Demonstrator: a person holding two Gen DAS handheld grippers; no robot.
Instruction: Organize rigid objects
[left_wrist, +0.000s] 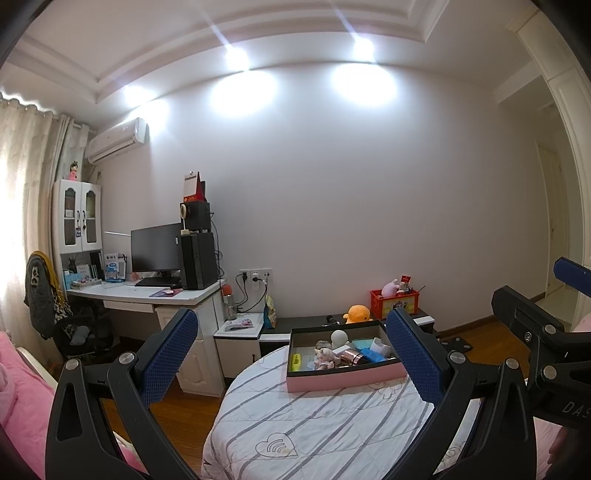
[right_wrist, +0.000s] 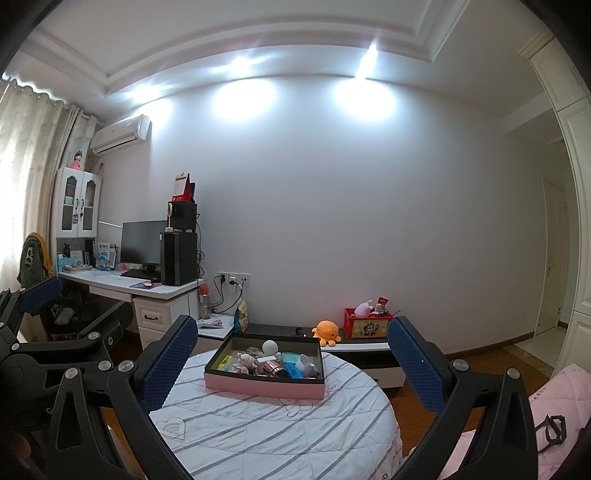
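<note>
A pink-sided rectangular box (right_wrist: 264, 387) of hard trinkets is being carried on the striped quilted round table (right_wrist: 280, 435); before it, the left gripper (left_wrist: 291, 358) and right gripper (right_wrist: 291, 363) are being held wide apart, nothing gripped.

The right claw (right_wrist: 291, 365) hangs wide apart above a striped round table (right_wrist: 258, 435) bearing a pink box (right_wrist: 264, 387) of trinkets.

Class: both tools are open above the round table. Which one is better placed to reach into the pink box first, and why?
Probably the right tool: the pink box sits centred between its fingers, while it lies off toward the left tool's right finger.
</note>
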